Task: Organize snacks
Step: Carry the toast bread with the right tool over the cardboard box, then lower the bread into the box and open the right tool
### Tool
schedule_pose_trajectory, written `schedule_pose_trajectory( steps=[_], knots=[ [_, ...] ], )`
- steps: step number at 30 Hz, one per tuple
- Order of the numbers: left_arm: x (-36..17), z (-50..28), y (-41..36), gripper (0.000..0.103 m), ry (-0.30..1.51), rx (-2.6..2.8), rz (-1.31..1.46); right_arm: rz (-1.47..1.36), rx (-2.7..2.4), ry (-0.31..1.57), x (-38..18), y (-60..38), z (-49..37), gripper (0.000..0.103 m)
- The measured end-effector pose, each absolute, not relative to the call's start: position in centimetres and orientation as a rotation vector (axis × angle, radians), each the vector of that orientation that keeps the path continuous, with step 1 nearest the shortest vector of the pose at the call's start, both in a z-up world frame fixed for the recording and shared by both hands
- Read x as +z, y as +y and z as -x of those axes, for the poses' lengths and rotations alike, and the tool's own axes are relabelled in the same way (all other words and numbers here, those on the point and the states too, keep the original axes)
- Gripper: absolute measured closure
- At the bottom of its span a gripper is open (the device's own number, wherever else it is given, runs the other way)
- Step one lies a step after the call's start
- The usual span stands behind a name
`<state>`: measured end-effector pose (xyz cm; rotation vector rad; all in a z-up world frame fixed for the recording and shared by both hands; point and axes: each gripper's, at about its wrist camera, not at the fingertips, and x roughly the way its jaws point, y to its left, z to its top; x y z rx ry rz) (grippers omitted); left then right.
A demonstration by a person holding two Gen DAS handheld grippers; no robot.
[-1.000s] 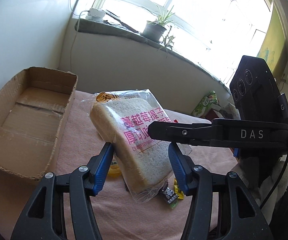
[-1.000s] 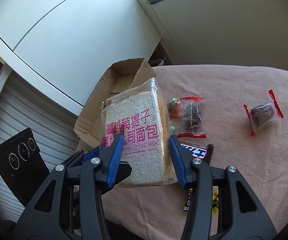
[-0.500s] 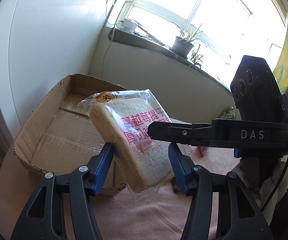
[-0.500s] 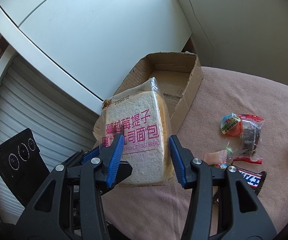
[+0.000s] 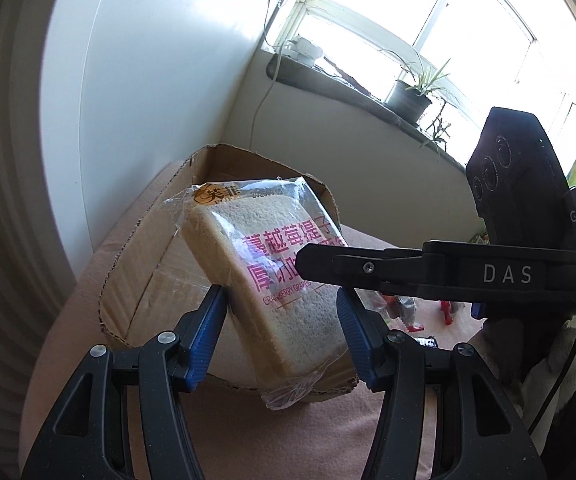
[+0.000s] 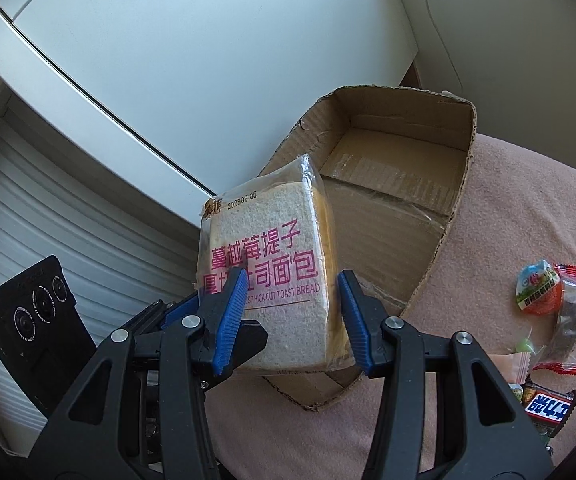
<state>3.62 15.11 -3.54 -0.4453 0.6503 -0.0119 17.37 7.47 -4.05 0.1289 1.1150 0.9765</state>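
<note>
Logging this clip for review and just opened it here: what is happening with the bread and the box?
A person holds a gripper in each hand, and both the left gripper and the right gripper are clamped on one bagged bread slice. It is held in the air, tilted, at the near end of the open cardboard box, not yet inside. Other wrapped snacks lie on the pink cloth beside the box.

Ahead of me a bright window (image 5: pixel 427 28) floods the sill (image 5: pixel 351 92), where a potted plant (image 5: pixel 409 96) stands; white wall (image 6: pixel 192 48), perhaps a cabinet door.
</note>
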Motion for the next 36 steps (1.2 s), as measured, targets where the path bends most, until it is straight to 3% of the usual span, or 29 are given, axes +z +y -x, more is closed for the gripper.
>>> schedule_pose_trajectory(
  steps=[27,31,36],
  knots=[
    [-2.6,-2.4,15.0,0.048,0.616,0.075,0.381,-0.058,0.936,1.031,-1.4,6.0,-15.6,0.054],
    [-2.2,-2.1,14.3,0.048,0.608,0.083,0.355,-0.038,0.901,0.994,-0.8,4.4,-15.5,0.040],
    [-1.7,-1.9,12.6,0.048,0.602,0.066,0.307,0.020,0.839,0.947,-0.3,1.4,-15.0,0.038]
  ],
)
